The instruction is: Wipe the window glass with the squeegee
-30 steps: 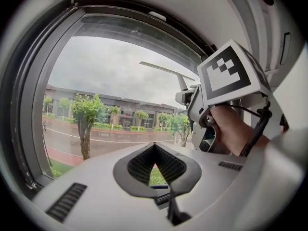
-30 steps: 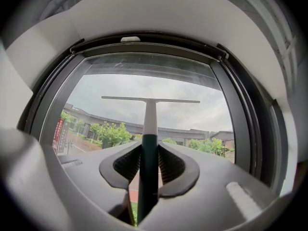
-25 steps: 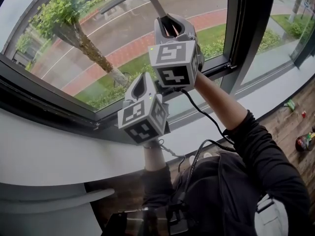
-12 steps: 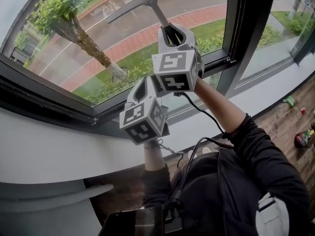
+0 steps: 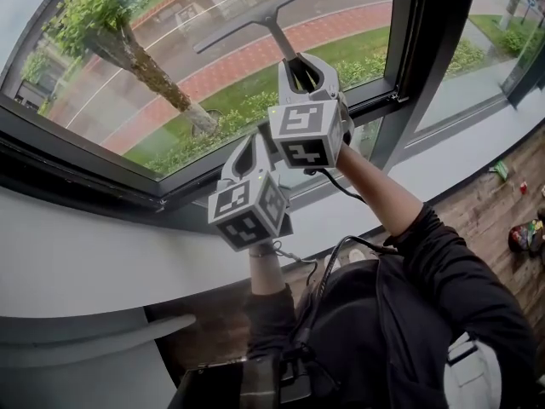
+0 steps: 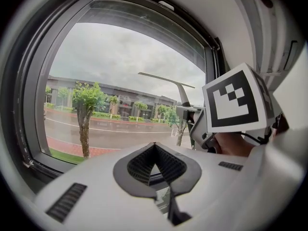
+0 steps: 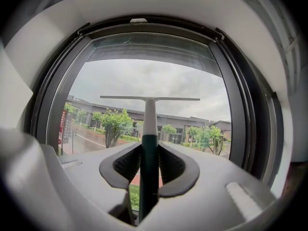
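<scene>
My right gripper [image 5: 300, 65] fingers clamp the squeegee [image 5: 258, 14] handle, its blade high against the window glass [image 5: 349, 11]. My left gripper [image 5: 253, 146] fingers are together, empty. Mid-wipe, I judge; next comes an even downward pull.

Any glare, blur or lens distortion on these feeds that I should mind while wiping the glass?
Head view: flat overcast daylight, no glare on the window glass, squeegee sharp, window frame bowed. Right gripper view: heavy fisheye, dark corners; squeegee handle crisp in the right gripper. Left gripper view: same fisheye; the shut left gripper looks soft up close.
</scene>
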Demonstrator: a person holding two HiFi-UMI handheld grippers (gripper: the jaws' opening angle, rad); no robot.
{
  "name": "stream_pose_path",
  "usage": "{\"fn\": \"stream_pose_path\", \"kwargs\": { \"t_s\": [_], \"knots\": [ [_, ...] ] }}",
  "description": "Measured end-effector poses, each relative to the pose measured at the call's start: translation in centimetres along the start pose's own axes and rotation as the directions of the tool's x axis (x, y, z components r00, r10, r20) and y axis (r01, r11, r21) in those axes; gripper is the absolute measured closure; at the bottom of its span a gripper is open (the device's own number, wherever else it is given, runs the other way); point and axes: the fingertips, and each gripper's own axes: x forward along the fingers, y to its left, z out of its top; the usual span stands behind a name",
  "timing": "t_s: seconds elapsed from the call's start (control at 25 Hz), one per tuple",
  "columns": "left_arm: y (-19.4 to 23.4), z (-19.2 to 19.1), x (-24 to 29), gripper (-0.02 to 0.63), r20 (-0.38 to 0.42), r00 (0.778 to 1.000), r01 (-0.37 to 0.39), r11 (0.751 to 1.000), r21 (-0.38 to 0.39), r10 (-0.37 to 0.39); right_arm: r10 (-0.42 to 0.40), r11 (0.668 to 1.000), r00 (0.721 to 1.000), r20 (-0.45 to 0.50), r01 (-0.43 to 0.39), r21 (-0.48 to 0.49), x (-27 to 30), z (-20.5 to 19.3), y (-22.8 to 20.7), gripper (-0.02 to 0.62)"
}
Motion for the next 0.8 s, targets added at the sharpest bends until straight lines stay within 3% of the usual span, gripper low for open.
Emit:
{"fn": "stream_pose_path", "kwargs": {
  "t_s": [0.8],
  "knots": [
    [0.1,-5.9,0.3,0.607,-0.102,0.995,-0.006,0.999,-0.031,0.003,0.014,1.000,0.991,-0.133,-0.014,0.008,-1.7,-7.5,1.1,0.506]
  ]
}}
